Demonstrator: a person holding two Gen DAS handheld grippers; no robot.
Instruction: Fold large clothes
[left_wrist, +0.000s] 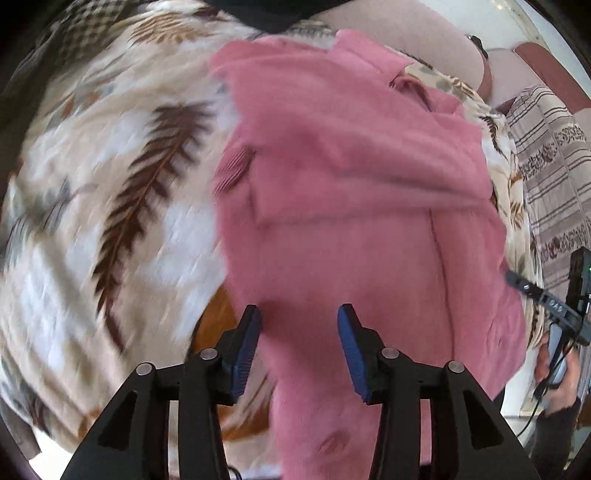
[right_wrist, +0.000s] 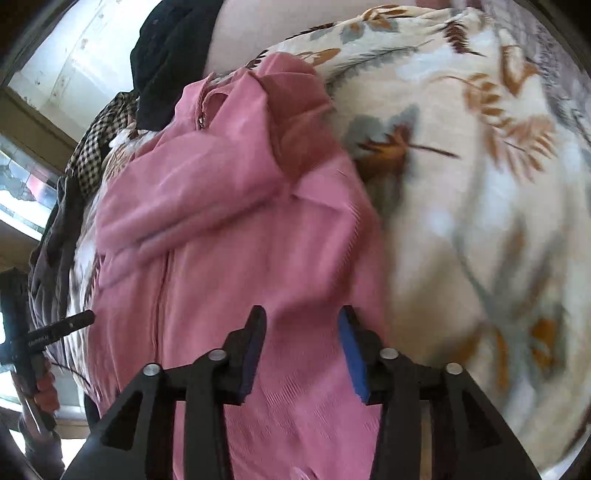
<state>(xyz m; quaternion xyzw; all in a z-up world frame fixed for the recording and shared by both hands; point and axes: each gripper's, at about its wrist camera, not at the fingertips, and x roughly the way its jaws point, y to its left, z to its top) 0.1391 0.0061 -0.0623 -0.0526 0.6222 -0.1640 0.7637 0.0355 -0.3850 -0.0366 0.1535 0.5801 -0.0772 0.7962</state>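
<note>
The pink fleece zip jacket (left_wrist: 354, 206) runs lengthwise up mid-frame, hem nearest both spread, empty grippers: left gripper (left_wrist: 299, 350), right gripper (right_wrist: 303, 354), seemingly equally near.

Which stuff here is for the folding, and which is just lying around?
For the folding:
- pink garment, spread on the blanket
- left gripper, open over it
- right gripper, open over it

Just lying around:
- leaf-print blanket, underneath
- black cloth
- checked cloth
- striped cover
</note>
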